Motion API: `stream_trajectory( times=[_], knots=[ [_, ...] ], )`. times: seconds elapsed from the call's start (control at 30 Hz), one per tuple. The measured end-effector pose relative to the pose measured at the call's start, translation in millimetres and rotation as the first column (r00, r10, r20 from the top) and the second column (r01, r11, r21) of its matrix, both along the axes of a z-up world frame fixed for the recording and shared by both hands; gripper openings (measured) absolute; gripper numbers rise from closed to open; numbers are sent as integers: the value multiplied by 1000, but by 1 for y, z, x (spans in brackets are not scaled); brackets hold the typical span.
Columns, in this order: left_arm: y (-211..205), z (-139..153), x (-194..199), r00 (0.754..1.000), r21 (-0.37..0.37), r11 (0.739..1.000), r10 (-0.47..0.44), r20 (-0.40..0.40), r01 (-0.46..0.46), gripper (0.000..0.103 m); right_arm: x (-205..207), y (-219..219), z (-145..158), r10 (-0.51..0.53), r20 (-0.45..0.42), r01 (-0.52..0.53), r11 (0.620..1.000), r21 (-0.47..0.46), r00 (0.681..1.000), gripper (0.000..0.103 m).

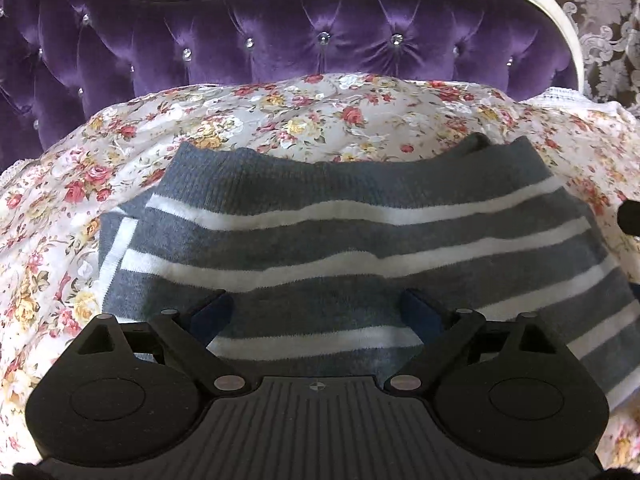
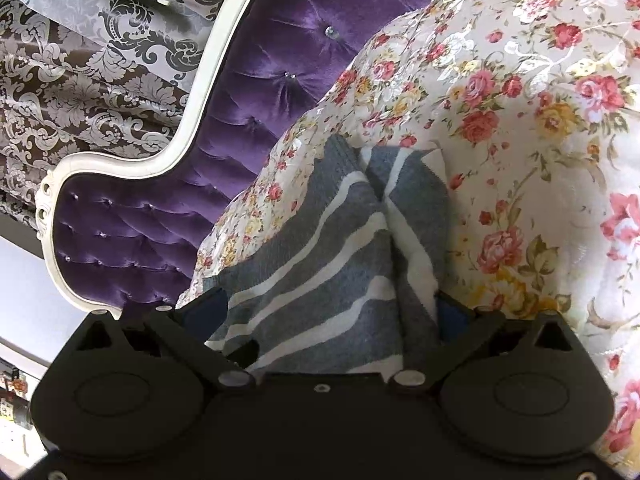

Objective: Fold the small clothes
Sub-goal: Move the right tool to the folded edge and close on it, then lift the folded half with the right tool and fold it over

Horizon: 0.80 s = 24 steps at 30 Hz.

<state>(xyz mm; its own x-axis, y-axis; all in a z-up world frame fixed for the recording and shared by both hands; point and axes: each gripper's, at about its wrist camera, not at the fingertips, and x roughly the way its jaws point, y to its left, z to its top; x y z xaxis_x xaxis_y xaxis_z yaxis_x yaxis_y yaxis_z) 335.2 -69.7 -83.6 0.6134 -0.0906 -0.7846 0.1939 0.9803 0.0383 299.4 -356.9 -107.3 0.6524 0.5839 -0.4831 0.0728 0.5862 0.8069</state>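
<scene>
Sweater (image 1: 340, 240) first: grey knit with white stripes, lying on the floral bedspread (image 1: 280, 120) and filling the middle of my left wrist view, ribbed hem toward 12 o'clock under the purple tufted headboard (image 1: 260, 48). One side flap looks already turned in at 9 o'clock, where the stripes run the other way.

My left gripper (image 1: 316, 312) is spread wide open, fingers hanging over the near part of the knit at 6 o'clock with nothing pinched. My right gripper (image 2: 340, 312) also has its fingers (image 2: 212, 308) apart, with a bunched ridge of the sweater (image 2: 340, 240) sitting between them. Can't really tell if the pads are touching the cloth or just straddling it, but they aren't clamped.

So I reckon I'm between folds, lining up the next grab. What I'd aim for:

- grab the near edge with both grippers at matching spots, same stripe on each side, so the fold stays square
- pinch through all layers, otherwise the tucked flap slides out
- lift just enough to clear the bedspread, since that soft knit will likely sag and drag
- carry it toward 12 o'clock and lay the edge on the ribbed hem
- flatten the lump on the right side first, or it gets folded in
</scene>
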Motion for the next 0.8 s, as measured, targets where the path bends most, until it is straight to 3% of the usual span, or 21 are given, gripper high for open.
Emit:
stream_trajectory(
  times=[0.13,0.27,0.37,0.6,0.8],
  knots=[
    [3,-1,-3,1000,-12,1000,-6,6,6,96,2,6,0,8,0,-8,999,-39,1000,84],
    [-1,-1,-4,1000,-5,1000,-4,14,4,96,3,11,1,17,-1,-17,994,-112,1000,57],
    [0,-1,-4,1000,-11,1000,-3,18,3,96,1,14,4,-2,4,2,984,-180,1000,31],
    [16,11,-6,1000,-80,997,-13,8,14,91,-3,17,19,-3,70,18,975,-220,998,30],
    [60,29,-30,997,-101,993,63,47,-58,91,-7,27,28,12,101,17,960,-278,995,30]
  ],
)
